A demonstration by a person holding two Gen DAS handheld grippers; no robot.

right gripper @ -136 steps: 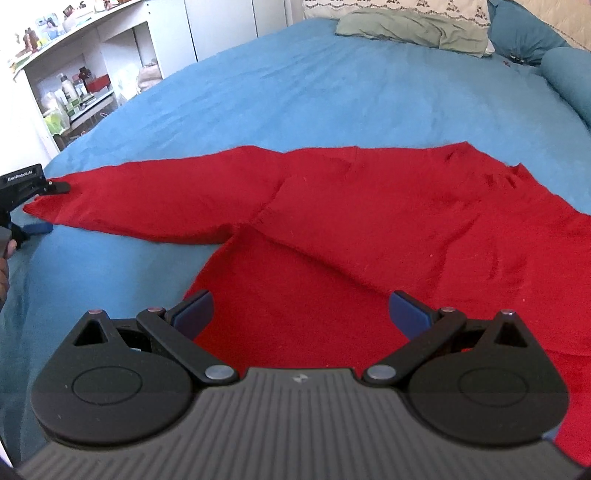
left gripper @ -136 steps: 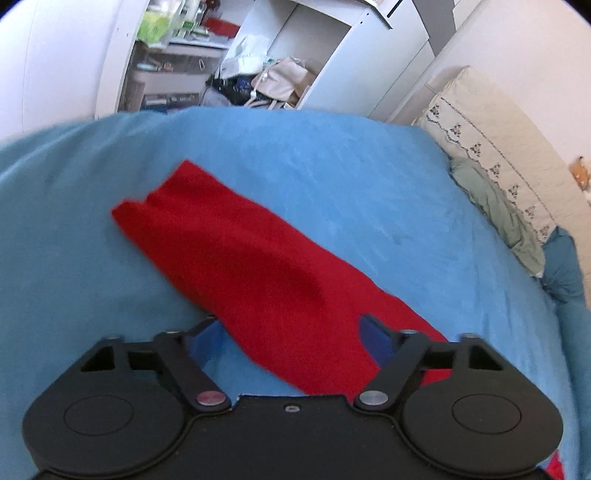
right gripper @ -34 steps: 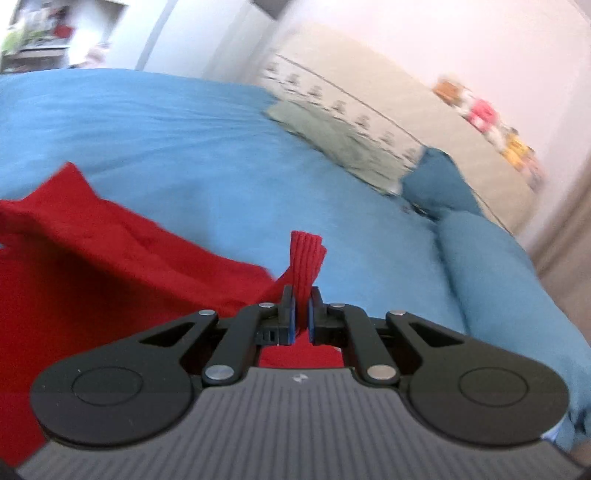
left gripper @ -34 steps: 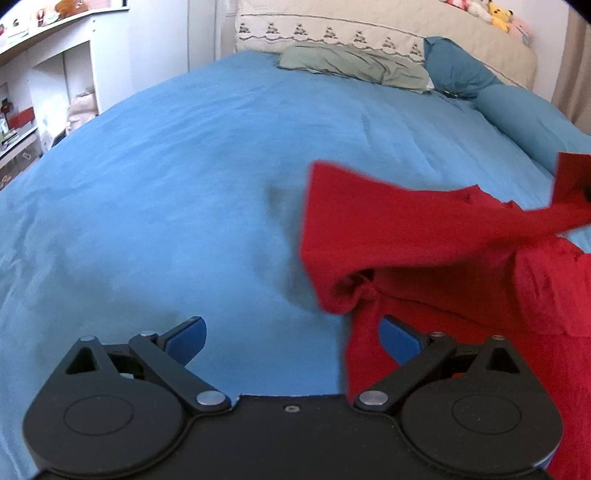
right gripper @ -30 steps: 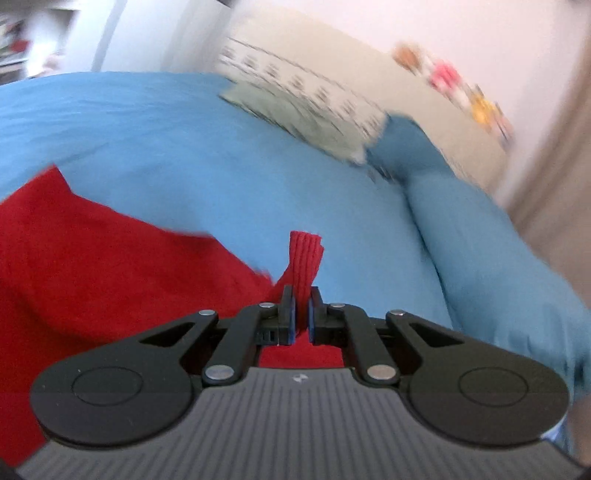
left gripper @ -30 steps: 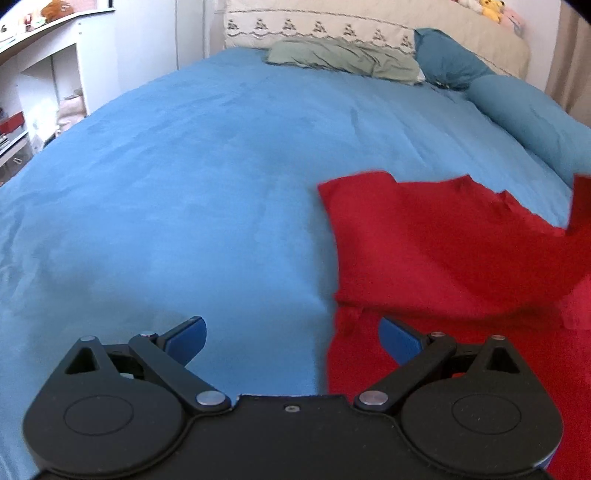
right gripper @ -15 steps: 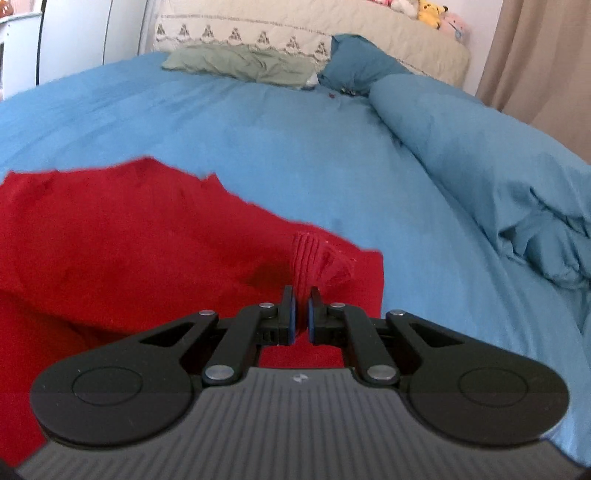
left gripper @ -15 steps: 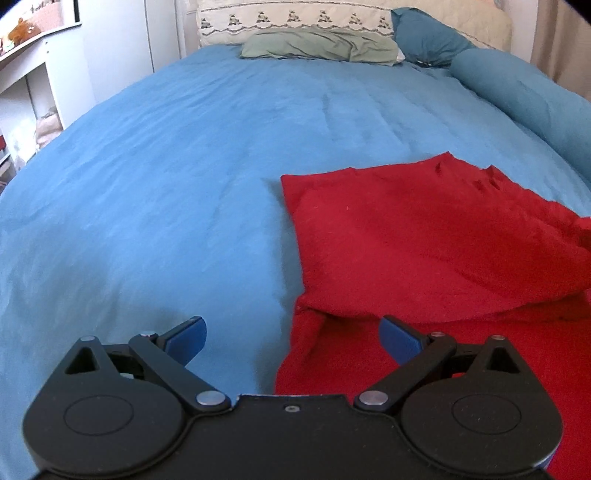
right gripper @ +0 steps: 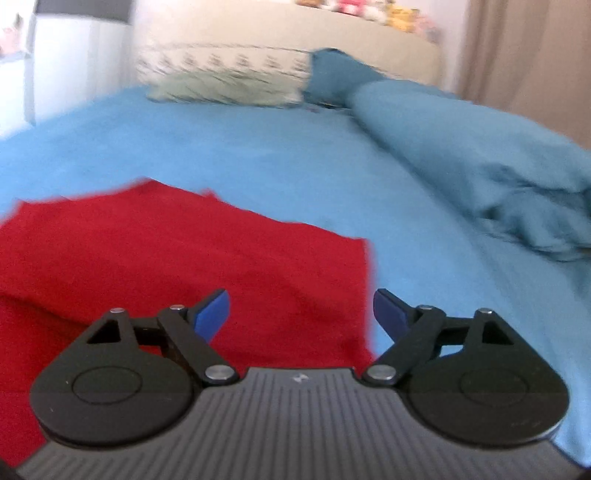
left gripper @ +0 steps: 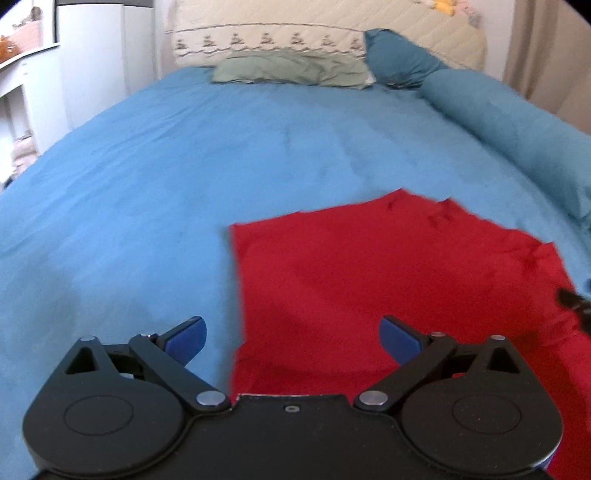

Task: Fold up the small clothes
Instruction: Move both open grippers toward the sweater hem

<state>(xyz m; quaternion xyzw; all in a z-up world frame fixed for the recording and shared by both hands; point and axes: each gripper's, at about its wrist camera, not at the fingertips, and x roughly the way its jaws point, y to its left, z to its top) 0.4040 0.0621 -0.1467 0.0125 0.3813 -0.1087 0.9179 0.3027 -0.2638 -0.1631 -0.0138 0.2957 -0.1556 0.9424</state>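
Note:
A red garment [left gripper: 388, 273] lies on the blue bed [left gripper: 184, 184] with both sleeves folded in over its body. My left gripper [left gripper: 293, 334] is open and empty, hovering over the garment's left edge. In the right wrist view the garment [right gripper: 184, 251] fills the lower left, with its right edge running between the fingers. My right gripper [right gripper: 301, 312] is open and empty just above that edge. A black tip of the right gripper shows at the right edge of the left wrist view [left gripper: 572, 301].
Pillows [left gripper: 291, 68] and a cream headboard [left gripper: 424, 33] stand at the far end. A rolled blue duvet [right gripper: 480, 166] lies along the right side. White furniture [left gripper: 33, 85] stands off the left side. A curtain [right gripper: 528, 55] hangs at the far right.
My right gripper has opened and let go of the red sleeve, which now lies flat on the garment. Both grippers have drawn back a little. The left gripper stayed open.

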